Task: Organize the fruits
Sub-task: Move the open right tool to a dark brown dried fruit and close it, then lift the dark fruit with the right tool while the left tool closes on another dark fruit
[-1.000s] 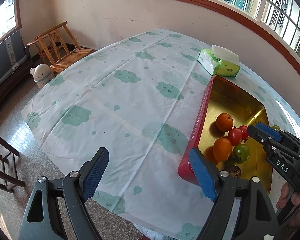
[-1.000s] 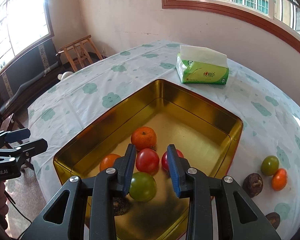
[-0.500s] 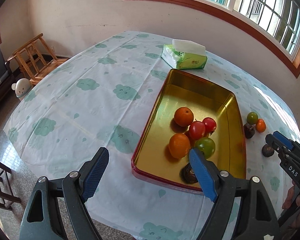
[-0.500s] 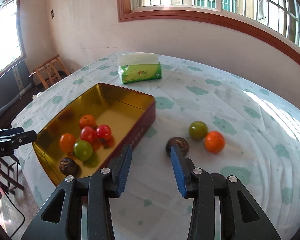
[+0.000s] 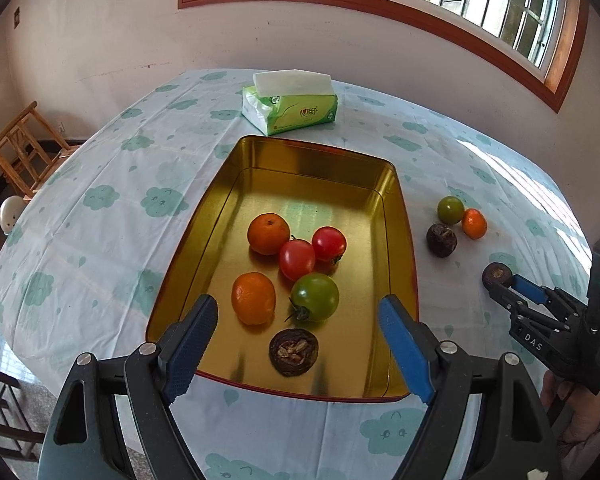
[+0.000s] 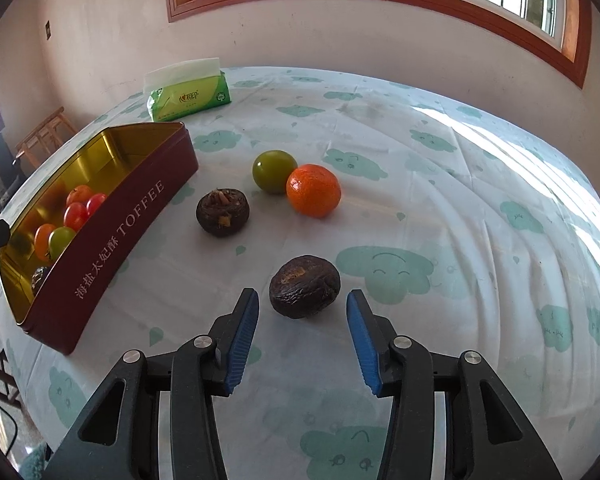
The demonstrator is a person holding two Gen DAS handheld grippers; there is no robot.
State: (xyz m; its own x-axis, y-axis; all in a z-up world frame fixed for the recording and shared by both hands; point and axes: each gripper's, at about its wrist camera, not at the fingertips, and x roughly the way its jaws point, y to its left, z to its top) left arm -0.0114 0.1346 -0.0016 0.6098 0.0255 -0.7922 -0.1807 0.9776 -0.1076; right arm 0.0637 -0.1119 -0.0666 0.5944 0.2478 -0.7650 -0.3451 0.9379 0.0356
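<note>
1. My right fingers (image 6: 302,344), just opening, stand apart and empty.
2. The dark fruit (image 6: 304,286) lies on the counter (image 6: 440,208), just ahead of them, beside the tin (image 6: 112,236).
3. It looks light, wrinkled, likely firm; I'd pinch its widest sides.

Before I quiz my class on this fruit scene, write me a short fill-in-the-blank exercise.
1. The tin holds ___ fruits.
2. Fruits on the cloth outside it number ___.
3. The right gripper, its jaws just opened, faces a ___ fruit.
4. The tissue pack is coloured ___.

Missing words: six; four; dark brown; green
</note>
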